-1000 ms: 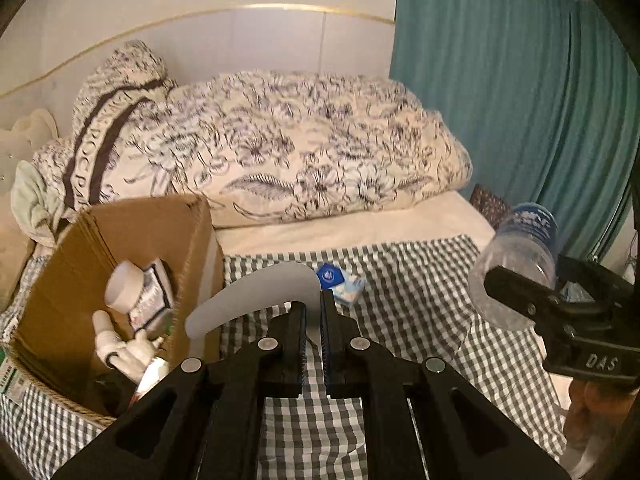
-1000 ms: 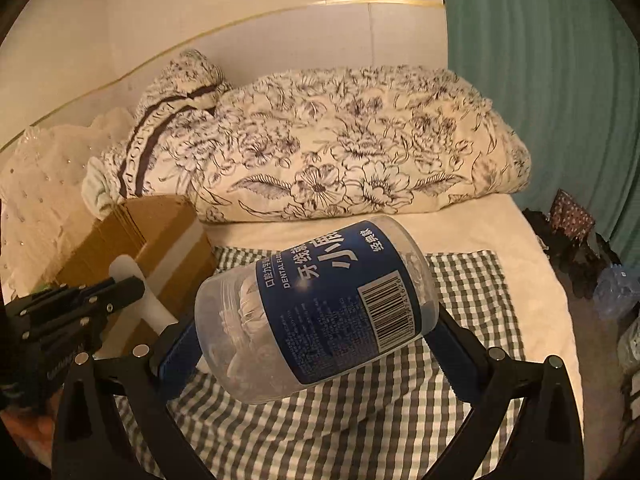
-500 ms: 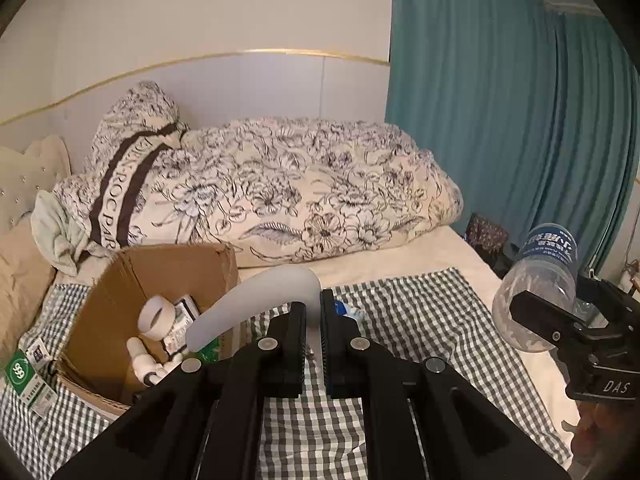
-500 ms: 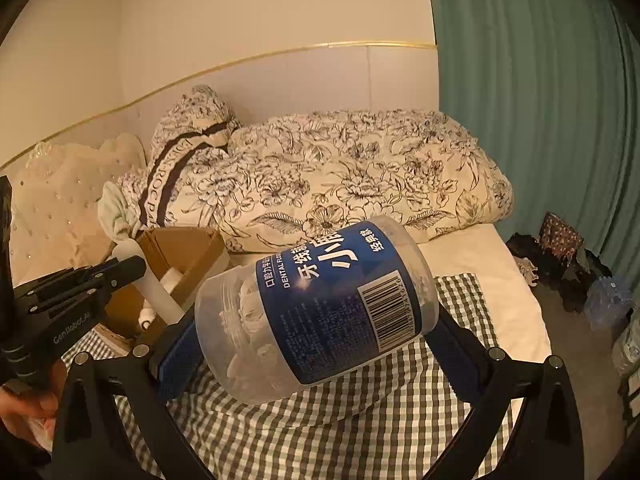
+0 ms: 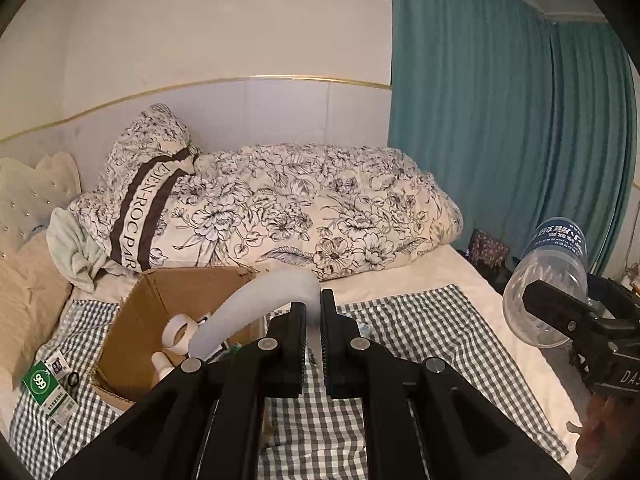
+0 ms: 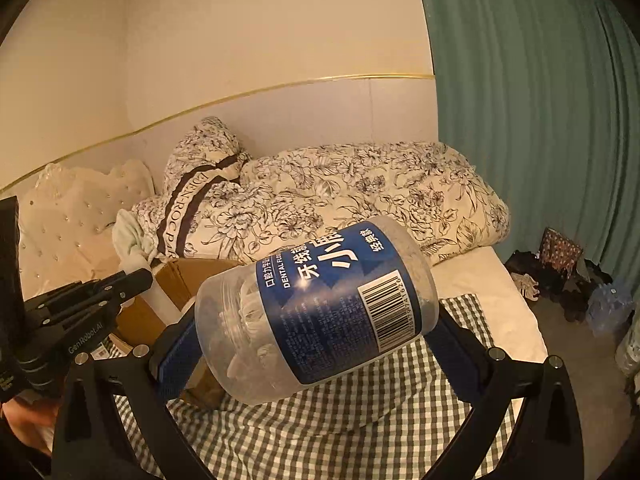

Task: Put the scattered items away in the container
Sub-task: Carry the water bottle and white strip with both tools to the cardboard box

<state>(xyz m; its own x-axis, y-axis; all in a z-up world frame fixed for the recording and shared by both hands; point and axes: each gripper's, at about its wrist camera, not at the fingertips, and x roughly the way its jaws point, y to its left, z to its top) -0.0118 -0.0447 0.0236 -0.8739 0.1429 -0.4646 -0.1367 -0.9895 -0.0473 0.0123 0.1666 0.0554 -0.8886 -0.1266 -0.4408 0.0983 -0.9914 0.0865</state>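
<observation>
- Step in hand: carrying two items to the box [image 5: 132, 320] on the bed's checked cloth [image 5: 420, 332].
- Left gripper [image 5: 313, 312]: jaws pinched shut on a pale curved strip [image 5: 256, 308], which hangs over the box's near corner.
- Right gripper [image 6: 316, 344]: jaws spread wide, clamping the floss jar [image 6: 320, 308], off to the right of the box.
- Next, by my judgement: bring each over the opening, then release; the jar needs the longer swing left.

Light: dim, warm indoor | Glare: none | Focus: sharp centre | Edges: fisheye bend, black corner vignette
</observation>
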